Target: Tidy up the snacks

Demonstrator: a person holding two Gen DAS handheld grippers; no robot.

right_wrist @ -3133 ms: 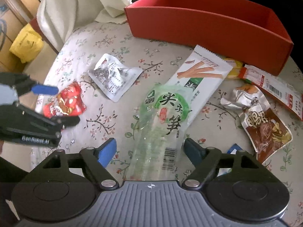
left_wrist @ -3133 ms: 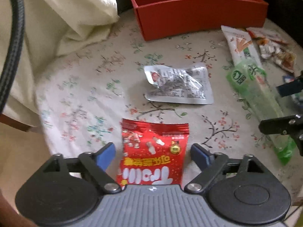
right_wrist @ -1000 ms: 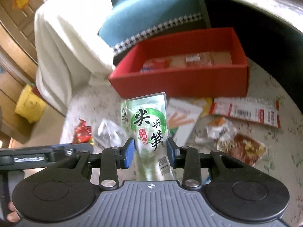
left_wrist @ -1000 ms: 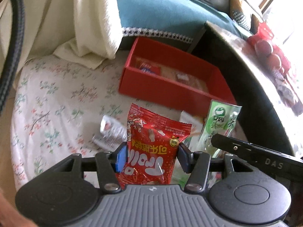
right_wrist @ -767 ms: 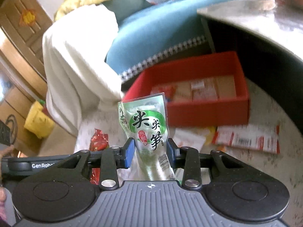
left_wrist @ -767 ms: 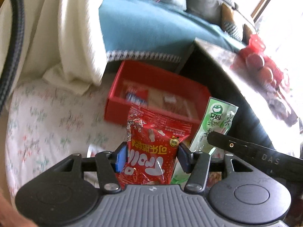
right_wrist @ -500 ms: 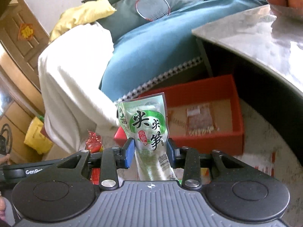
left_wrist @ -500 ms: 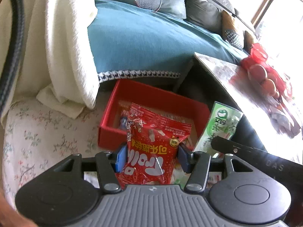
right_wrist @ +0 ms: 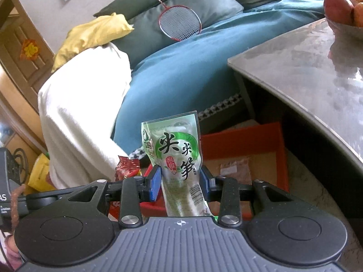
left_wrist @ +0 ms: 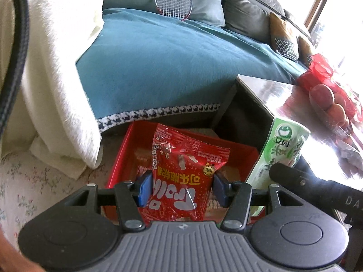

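Note:
My left gripper (left_wrist: 180,187) is shut on a red snack packet (left_wrist: 183,170) and holds it upright above the red box (left_wrist: 118,167). My right gripper (right_wrist: 180,180) is shut on a green bamboo-shoot packet (right_wrist: 177,156), also upright, in front of the same red box (right_wrist: 281,156). The green packet also shows in the left wrist view (left_wrist: 283,149) at the right, and the red packet in the right wrist view (right_wrist: 126,166) at the left. A few flat packets (right_wrist: 236,166) lie on the box floor.
A dark glass-topped table (right_wrist: 306,72) overhangs the box on the right, with fruit (right_wrist: 339,6) on it. A white blanket (right_wrist: 79,113) and a blue sofa cover (left_wrist: 170,68) lie behind the box. The floral cloth (left_wrist: 29,181) is at the lower left.
Both grippers have risen and moved forward with their packets. The box now lies lower and closer under them, and more of the sofa and table shows.

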